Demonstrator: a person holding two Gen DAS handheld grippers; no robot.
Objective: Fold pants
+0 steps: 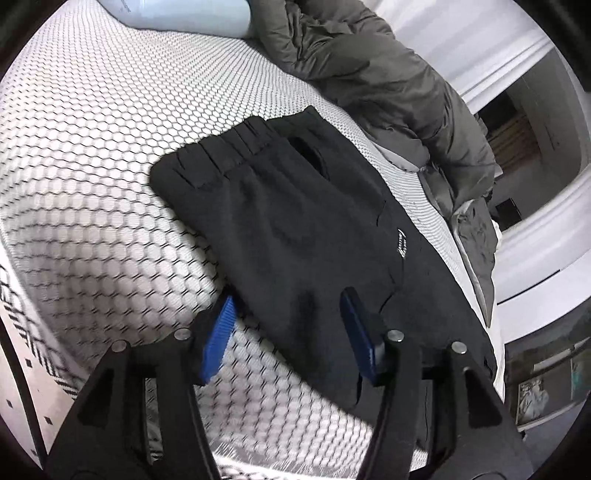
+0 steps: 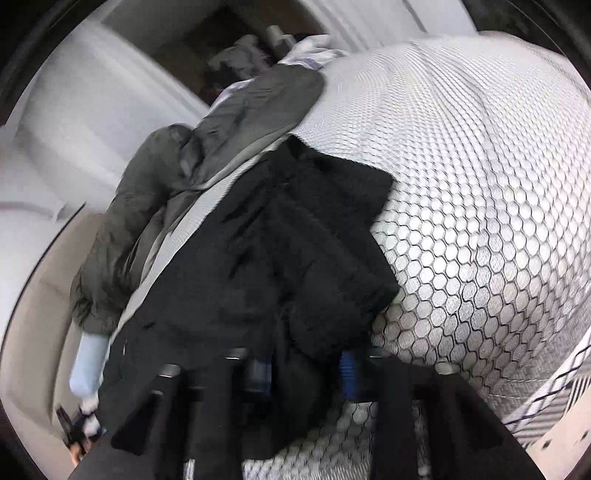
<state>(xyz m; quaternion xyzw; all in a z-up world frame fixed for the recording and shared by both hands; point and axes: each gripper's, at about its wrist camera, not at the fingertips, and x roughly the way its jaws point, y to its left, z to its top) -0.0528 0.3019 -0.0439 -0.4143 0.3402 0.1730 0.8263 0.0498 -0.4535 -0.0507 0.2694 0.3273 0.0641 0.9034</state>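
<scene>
black pants [image 1: 288,229] with a small white label lie on a white mattress [image 1: 92,147] patterned in dark-outlined hexagons. a grey-green quilted blanket [image 1: 388,85] and a pale blue pillow [image 1: 192,14] sit alongside, and the left gripper [image 1: 286,332] has blue ribbed pads on black arms.

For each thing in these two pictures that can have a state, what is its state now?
pants: folded double, lying flat on the mattress, waistband away from the left camera.
left hand-held gripper: open, empty, its fingers over the edge of the pants.
right hand-held gripper: open, dark cloth of the pants between its fingers, picture blurred.
grey jacket: crumpled, beside the pants.
mattress: bare, honeycomb cover showing.
</scene>
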